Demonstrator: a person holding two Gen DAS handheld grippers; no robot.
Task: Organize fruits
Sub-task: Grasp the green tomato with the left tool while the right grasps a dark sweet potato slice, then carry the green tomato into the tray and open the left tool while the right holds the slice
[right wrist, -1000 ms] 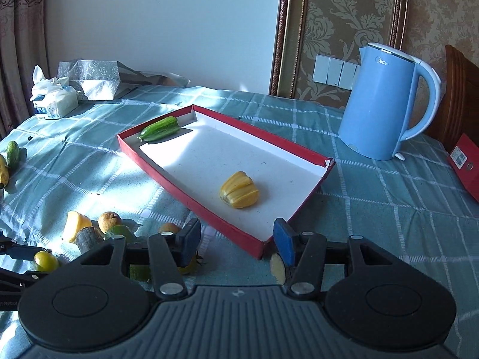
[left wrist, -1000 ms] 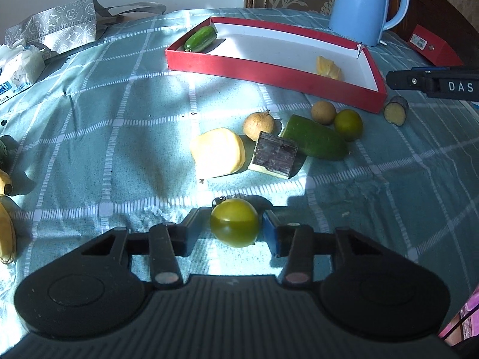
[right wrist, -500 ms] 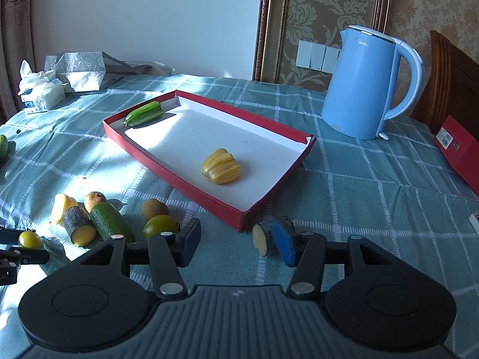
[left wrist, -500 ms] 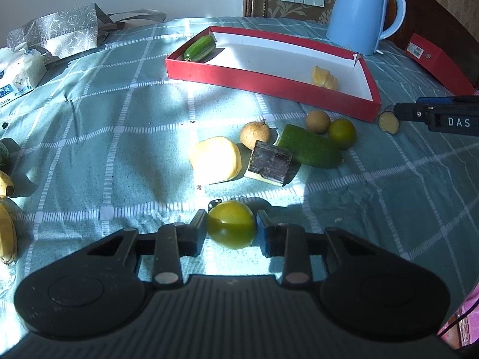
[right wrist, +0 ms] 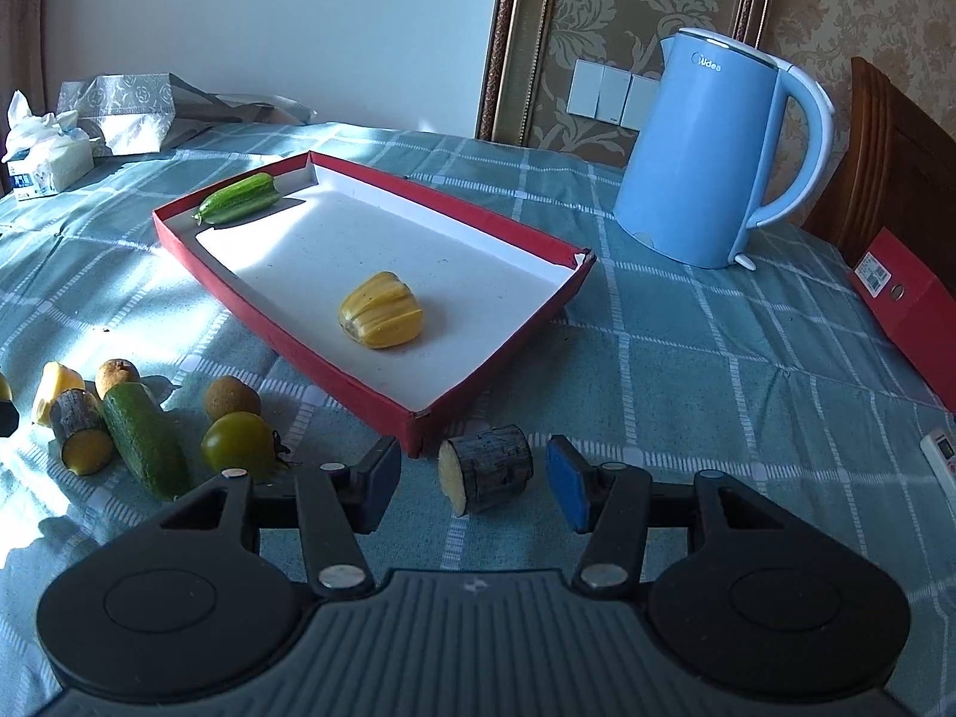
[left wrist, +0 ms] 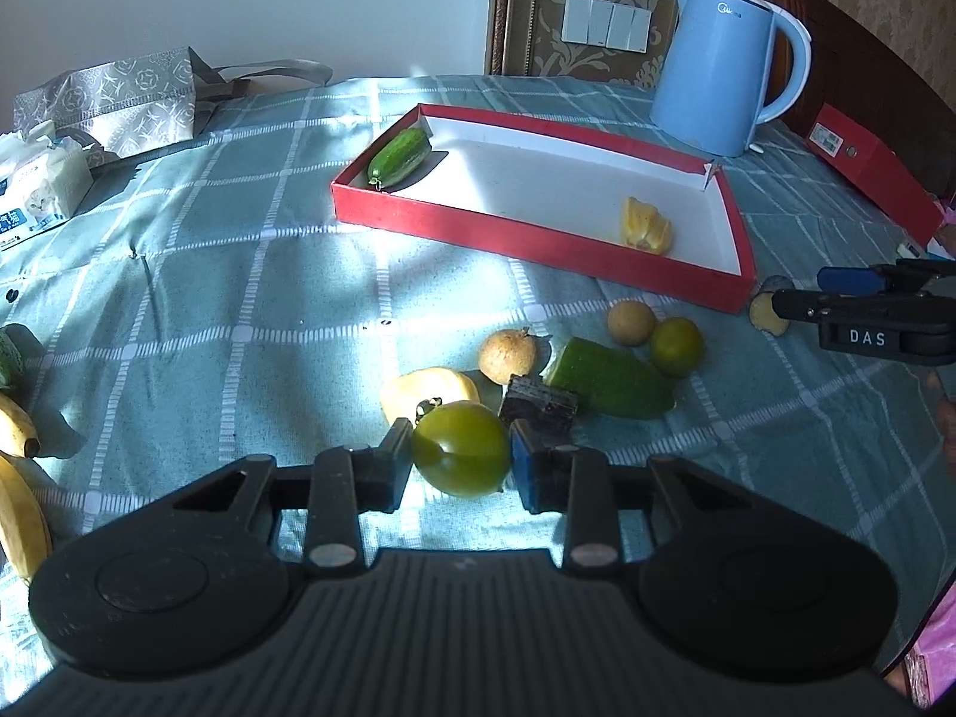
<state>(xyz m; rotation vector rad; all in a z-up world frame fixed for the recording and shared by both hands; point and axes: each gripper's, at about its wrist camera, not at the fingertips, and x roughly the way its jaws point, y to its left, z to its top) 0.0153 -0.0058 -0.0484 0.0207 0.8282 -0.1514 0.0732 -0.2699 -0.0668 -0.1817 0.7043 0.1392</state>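
Left gripper (left wrist: 461,461) is clenching the tomato (left wrist: 461,448), with the tray (left wrist: 526,239) lying ahead; right gripper (right wrist: 472,481) is straddling, jaws apart, the stub (right wrist: 487,466) lying crosswise at the tray corner.

Open cloth (left wrist: 251,275) left of the red tray (left wrist: 538,233) — but the kettle (left wrist: 717,60) crowds its far corner, loose fruit (left wrist: 609,379) its near side.

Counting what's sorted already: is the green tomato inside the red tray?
No, the left gripper grips the green tomato outside the red tray.
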